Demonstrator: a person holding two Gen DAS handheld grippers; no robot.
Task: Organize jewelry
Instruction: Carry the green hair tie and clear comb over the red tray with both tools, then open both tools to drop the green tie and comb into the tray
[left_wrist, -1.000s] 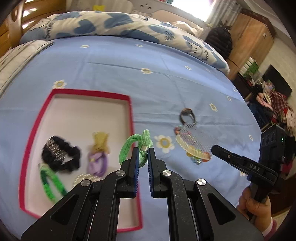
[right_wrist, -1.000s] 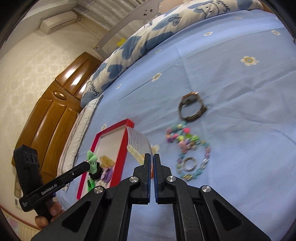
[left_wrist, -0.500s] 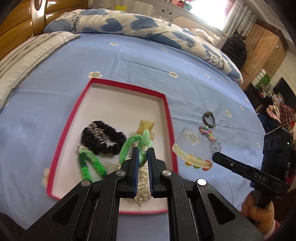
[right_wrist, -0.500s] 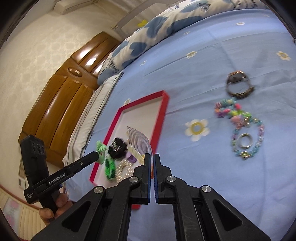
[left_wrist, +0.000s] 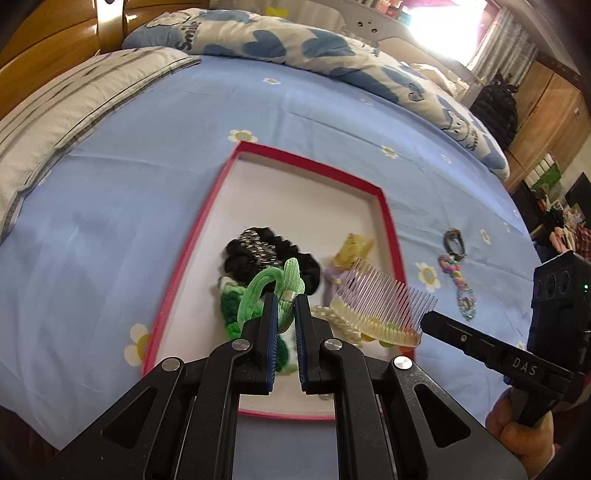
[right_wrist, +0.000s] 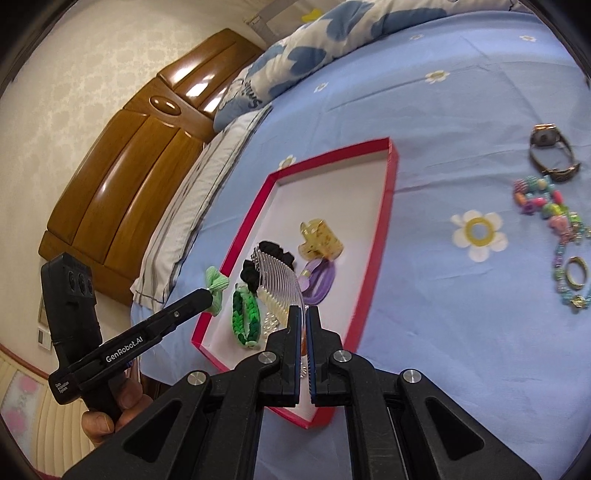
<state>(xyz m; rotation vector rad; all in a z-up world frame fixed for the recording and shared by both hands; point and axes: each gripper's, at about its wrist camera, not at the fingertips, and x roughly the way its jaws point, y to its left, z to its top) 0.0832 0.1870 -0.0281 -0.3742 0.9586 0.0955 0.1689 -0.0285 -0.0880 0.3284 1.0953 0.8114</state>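
Observation:
A red-rimmed white tray (left_wrist: 385, 206) (right_wrist: 388, 184) lies on the blue bedsheet. My left gripper (left_wrist: 285, 299) is shut on a light green hair tie (left_wrist: 273, 284) and hangs over the tray's near half. In the right wrist view that hair tie (right_wrist: 217, 286) shows at the left gripper's tip, by the tray's left rim. My right gripper (right_wrist: 305, 312) is shut on a clear hair comb (right_wrist: 280, 282) (left_wrist: 380, 306), held above the tray's near right part. Inside the tray lie a black scrunchie (left_wrist: 258, 251), a braided green tie (right_wrist: 245, 317), a purple tie (right_wrist: 319, 280), a yellow claw clip (right_wrist: 319, 236) and pearls (left_wrist: 332, 319).
A watch (right_wrist: 550, 155), a colourful bead bracelet (right_wrist: 554, 214) and a ring (right_wrist: 576, 275) lie on the sheet right of the tray. A patterned quilt (left_wrist: 295, 40) and striped pillow (left_wrist: 74, 96) lie toward the wooden headboard (right_wrist: 129, 166). A hand (right_wrist: 110, 406) holds the left gripper.
Both grippers have moved across the bed to above the tray, carrying the green hair tie and the comb. The watch and beads now sit off to the right.

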